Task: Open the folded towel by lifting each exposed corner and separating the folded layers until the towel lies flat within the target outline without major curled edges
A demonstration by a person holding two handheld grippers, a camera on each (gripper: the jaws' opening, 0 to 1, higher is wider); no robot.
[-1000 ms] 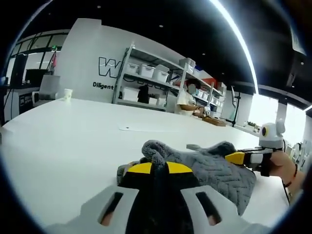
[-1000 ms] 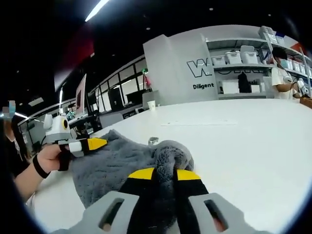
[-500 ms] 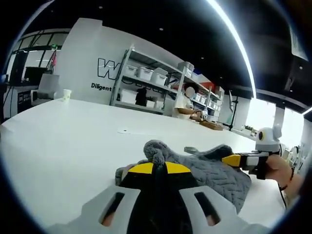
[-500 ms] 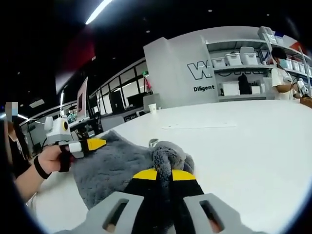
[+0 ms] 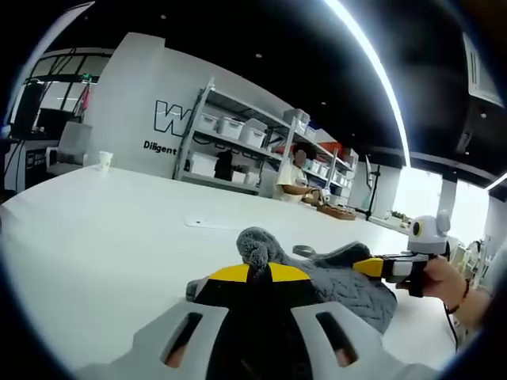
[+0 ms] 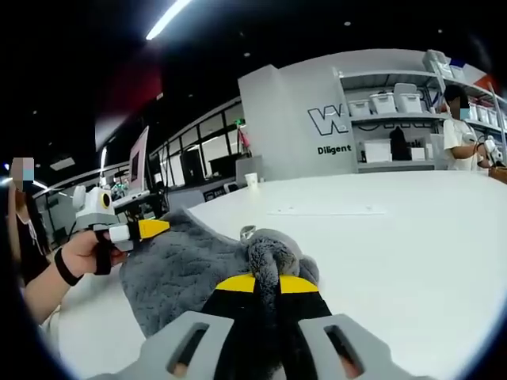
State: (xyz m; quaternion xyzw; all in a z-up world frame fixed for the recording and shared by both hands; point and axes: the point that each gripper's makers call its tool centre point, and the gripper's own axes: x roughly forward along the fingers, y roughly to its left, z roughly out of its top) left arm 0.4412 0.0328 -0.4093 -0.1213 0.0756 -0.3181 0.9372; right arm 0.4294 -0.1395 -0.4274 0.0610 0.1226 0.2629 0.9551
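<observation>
One grey towel (image 5: 348, 281) lies bunched on the white table (image 5: 103, 229) | left gripper (image 5: 259, 275) jaws pinched tight on a towel corner, fabric tuft poking up between them | right gripper (image 6: 265, 283) jaws likewise clamped on another bunched corner | paper cup (image 6: 251, 180) far back.

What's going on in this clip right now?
A person is working a grey fluffy towel on a white table with two hand-held grippers. The left gripper and the right gripper are each shut on a bunched corner. The towel is crumpled, not flat.
</observation>
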